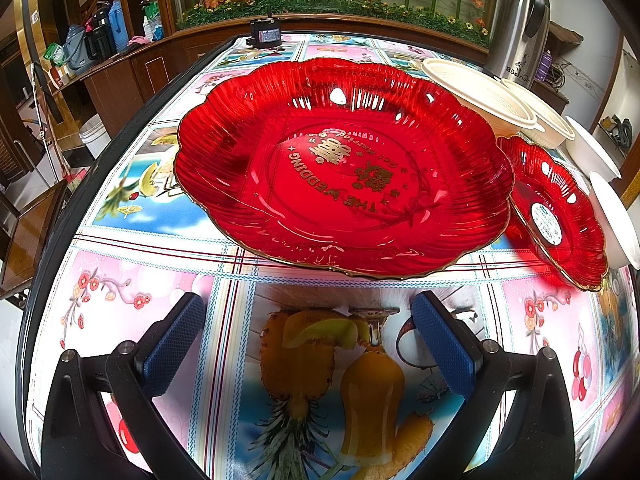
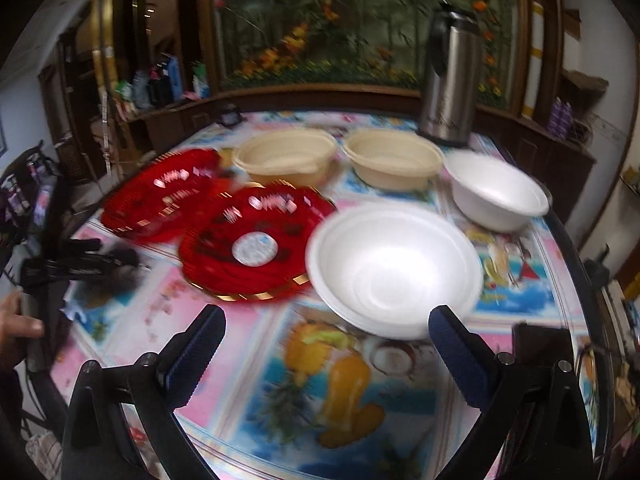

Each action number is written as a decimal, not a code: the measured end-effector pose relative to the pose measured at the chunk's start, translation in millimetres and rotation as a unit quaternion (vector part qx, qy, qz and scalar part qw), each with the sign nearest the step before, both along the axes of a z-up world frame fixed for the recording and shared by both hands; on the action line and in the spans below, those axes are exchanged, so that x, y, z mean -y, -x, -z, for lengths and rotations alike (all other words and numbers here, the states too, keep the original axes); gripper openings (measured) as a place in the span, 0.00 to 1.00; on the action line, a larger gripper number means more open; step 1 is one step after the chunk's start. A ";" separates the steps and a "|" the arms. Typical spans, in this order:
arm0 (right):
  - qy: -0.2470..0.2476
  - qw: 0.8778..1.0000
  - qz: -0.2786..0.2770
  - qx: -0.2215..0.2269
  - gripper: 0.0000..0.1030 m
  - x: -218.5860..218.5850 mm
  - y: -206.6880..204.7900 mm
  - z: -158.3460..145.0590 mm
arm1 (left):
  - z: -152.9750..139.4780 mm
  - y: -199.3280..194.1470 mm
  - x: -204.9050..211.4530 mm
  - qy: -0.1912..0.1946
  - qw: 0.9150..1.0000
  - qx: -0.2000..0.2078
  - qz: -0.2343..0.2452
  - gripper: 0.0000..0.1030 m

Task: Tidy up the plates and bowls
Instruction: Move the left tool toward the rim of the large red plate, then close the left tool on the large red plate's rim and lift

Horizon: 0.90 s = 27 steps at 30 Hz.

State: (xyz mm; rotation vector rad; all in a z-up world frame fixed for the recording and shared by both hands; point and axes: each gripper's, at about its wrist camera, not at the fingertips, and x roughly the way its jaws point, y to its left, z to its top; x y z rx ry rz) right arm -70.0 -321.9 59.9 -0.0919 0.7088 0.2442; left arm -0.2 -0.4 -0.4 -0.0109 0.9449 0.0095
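Facing your left tongs [image 1: 308,344], spread wide and holding nothing, is the large red plate [image 1: 344,168], filling the centre of the left wrist view and sitting on the worktop [image 1: 160,264] just beyond the blue pads. It looks like thin, glossy, ribbed plastic: light, stiff, probably slippery and liable to crack if squeezed hard. Your best hold is likely the scalloped gold-edged rim nearest you, one pad above and one below.

Your right tongs [image 2: 326,334] are also spread and empty. Just beyond them, lower centre of the blurred right wrist view, sits a white foam bowl [image 2: 394,268], with a second white bowl [image 2: 496,194] to the upper right. Foam should be very light and easily dented, so pinch the rim gently. The small red plate [image 2: 250,246] lies at centre left beside the near bowl, and two cream bowls [image 2: 286,156] stand in the upper middle, stiffer-looking, side by side.
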 end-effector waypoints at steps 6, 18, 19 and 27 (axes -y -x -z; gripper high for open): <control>-0.039 0.996 -0.074 0.022 0.99 -52.3 -10.6 -39.3 | 0.1 0.5 0.4 -0.001 1.000 -0.001 -0.004 1.00; -0.129 0.983 -0.125 -0.029 0.87 -121.9 -68.2 -52.5 | -21.0 37.1 -24.6 0.065 0.997 0.010 -0.041 1.00; -0.126 0.984 -0.121 -0.030 0.84 -122.4 -71.1 -51.5 | -24.9 38.1 -27.2 0.076 0.996 0.004 -0.043 1.00; -0.146 0.984 -0.076 -0.067 0.66 -114.5 -117.2 -38.6 | -56.2 24.0 -57.7 0.102 0.993 0.020 -0.051 1.00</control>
